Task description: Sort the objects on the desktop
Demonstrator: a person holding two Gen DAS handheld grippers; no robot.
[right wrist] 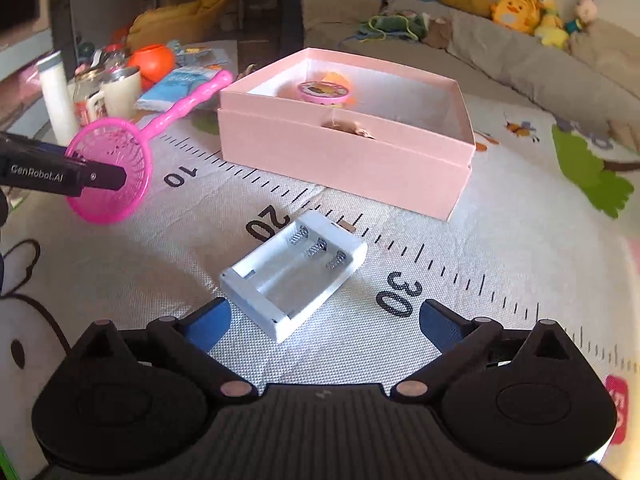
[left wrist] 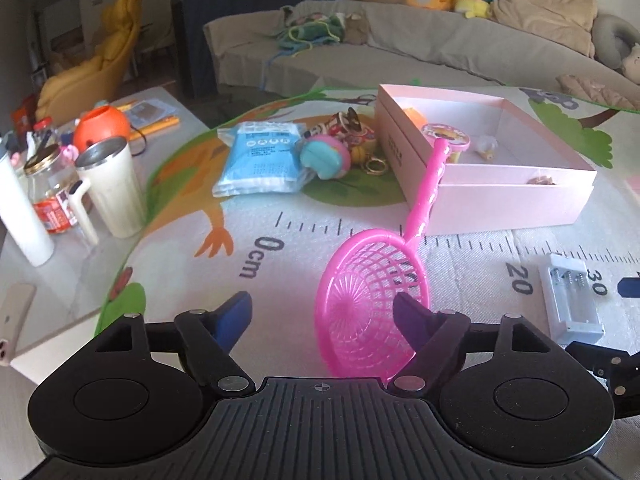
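A pink plastic net scoop [left wrist: 372, 304] sits between the fingers of my left gripper [left wrist: 322, 312], its basket tilted up off the mat and its handle [left wrist: 430, 184] pointing toward the pink box [left wrist: 516, 196]. The jaws stand wide and the right finger touches the basket rim; no closed grip shows. In the right wrist view the scoop [right wrist: 110, 172] hangs at the left gripper's tip. My right gripper [right wrist: 324, 320] is open and empty just above a white battery holder [right wrist: 294, 276] on the mat. The pink box [right wrist: 348, 160] holds a round pink toy [right wrist: 323, 91].
A blue packet [left wrist: 262, 160], a pastel toy [left wrist: 324, 156] and key rings [left wrist: 360, 132] lie left of the box. Cups [left wrist: 112, 188], a jar [left wrist: 52, 192], a white bottle [left wrist: 22, 220] and an orange ball [left wrist: 102, 126] stand at the far left. A sofa runs behind.
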